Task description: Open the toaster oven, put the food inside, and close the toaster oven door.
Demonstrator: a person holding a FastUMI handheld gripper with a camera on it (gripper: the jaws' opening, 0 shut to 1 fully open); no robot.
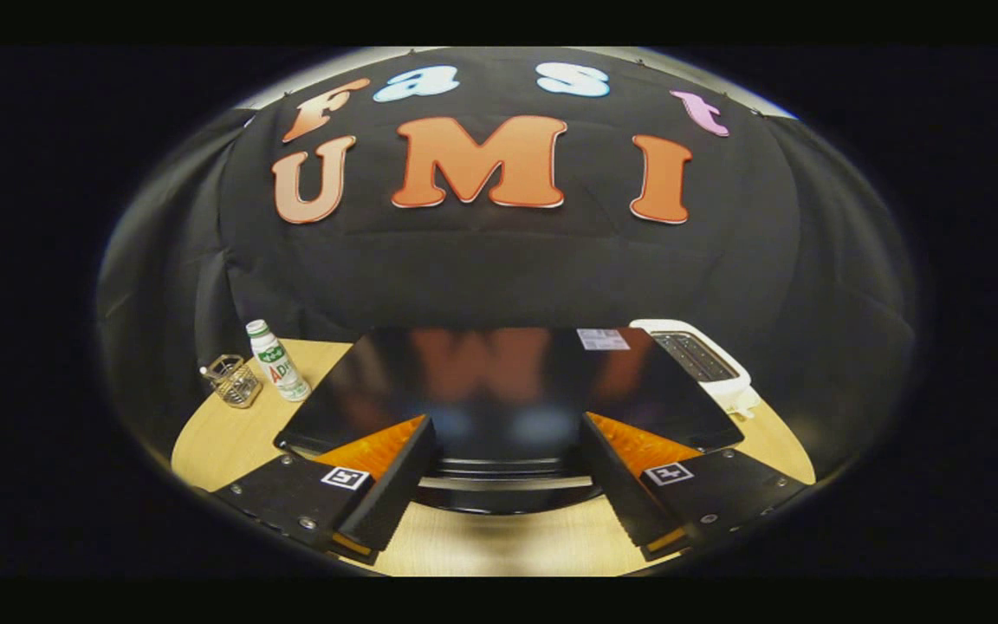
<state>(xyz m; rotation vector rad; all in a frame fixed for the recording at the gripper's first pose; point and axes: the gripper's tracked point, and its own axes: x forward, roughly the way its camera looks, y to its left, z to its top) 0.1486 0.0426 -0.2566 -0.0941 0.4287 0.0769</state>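
Note:
The toaster oven (508,373) is a glossy black box on a wooden table (222,438), seen from above and in front. Its flat top reflects the wall behind and carries a small white sticker near the back right. A dark curved handle bar (508,496) runs along its front edge. My gripper (506,419) is open, its fingers (395,472) spread wide over the oven's front edge with the handle low between them. Neither finger presses on anything. The front face of the oven is hidden below the top edge.
A white bottle with a green cap (276,361) and a small glass cup (235,380) stand on the table left of the oven. A white slot toaster (707,360) sits close against the oven's back right. Black cloth walls close in behind.

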